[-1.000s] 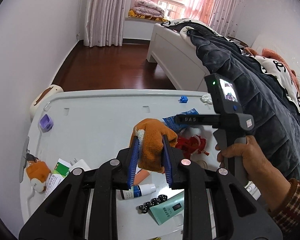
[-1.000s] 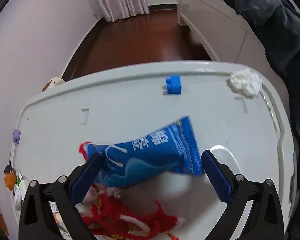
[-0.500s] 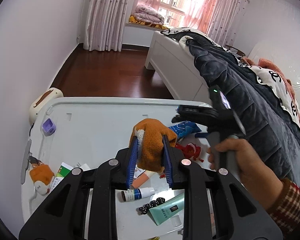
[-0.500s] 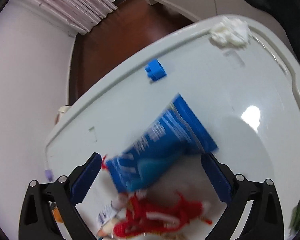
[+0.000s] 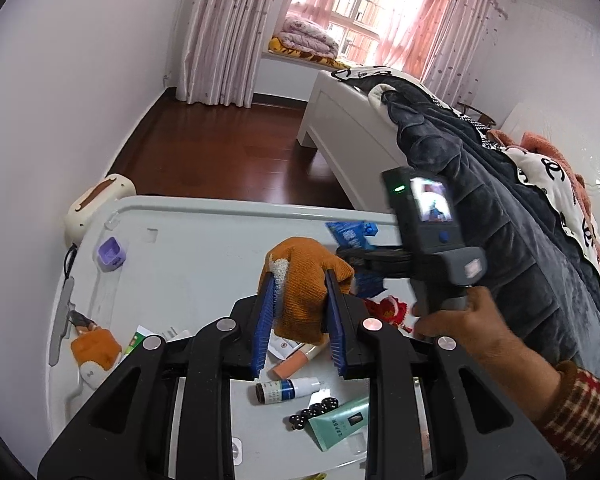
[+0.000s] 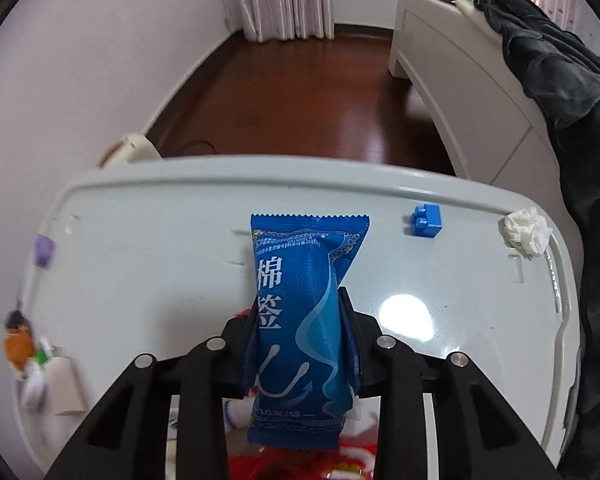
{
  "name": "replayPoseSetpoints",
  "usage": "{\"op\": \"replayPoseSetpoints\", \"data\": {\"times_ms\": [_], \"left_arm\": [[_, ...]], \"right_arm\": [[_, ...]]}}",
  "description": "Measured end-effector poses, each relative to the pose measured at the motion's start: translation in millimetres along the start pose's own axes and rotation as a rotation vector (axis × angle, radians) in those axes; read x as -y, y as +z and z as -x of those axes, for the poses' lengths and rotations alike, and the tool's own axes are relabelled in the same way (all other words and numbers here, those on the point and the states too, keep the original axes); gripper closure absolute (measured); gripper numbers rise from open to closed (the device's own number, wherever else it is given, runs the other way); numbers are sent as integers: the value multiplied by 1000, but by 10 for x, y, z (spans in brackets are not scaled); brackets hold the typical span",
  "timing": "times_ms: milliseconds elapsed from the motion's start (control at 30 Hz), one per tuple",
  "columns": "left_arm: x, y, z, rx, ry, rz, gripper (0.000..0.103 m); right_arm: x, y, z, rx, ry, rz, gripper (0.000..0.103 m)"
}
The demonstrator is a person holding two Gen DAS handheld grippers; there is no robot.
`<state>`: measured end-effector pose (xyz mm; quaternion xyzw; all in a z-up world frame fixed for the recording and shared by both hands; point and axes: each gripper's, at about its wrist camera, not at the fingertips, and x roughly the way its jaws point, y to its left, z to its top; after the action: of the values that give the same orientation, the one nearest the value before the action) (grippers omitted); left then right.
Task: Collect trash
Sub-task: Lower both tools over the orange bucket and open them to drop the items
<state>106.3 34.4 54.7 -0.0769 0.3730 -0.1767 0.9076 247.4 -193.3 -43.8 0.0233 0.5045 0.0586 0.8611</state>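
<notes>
since a second ago the right hand-held gripper has just been closing its jaws, which stood wide either side of the blue packet; now the pads press on the packet's two long edges and it stands upright between them, lifted off the white counter. the packet's lower end covers the middle of the gripper, and the blue pads themselves are mostly hidden behind it. in the left wrist view the same packet shows only as two blue scraps, above and below the right gripper's black body, the rest cut off by it and by the orange knitted glove.

the left hand-held gripper is clamped on that glove, as before, pads pinching it from both sides; the glove's bottom edge hangs behind the jaws.

a hand grips the right tool's handle, motion-blurred. under it a red tasselled thing is half hidden, perhaps an ornament. a blue brick and a crumpled tissue lie apart near the counter's far edge. the left side of the right wrist view is smeared, so the small orange object there is hard to make out.
</notes>
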Motion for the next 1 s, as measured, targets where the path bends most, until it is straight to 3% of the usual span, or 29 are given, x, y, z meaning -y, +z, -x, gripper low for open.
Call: {"op": "replayPoseSetpoints", "data": {"times_ms": [200,367,567,700,800,833,900,967,1000], "left_arm": [[56,-53,94,-9,-19,-17,80],[229,-433,466,-29,-75,-27,80],[426,-1442,843,-142,-128,-1,80],[472,-2133,848,-306,-153,37,80],[535,-2500,784,-416,-138,26,80],[556,-2588,752,-449,-137,22,78],[567,-2664,697,-493,-137,20,62],[578,-2727,651,-517,-123,16,49],[570,-2747,636,-517,-106,12,43]], "right_arm": [[-88,-166,709,87,94,-1,70],[-243,-1017,1431,106,157,62,69],[-234,-2439,1629,-50,243,40,69],[-228,-3262,1466,-195,247,25,69],[-210,-3676,1246,-294,246,12,68],[-223,-3749,1201,-319,250,15,65],[-251,-3906,1066,-376,239,8,63],[-253,-3916,989,-410,245,-2,30],[-216,-3865,1006,-392,236,-25,27]]}}
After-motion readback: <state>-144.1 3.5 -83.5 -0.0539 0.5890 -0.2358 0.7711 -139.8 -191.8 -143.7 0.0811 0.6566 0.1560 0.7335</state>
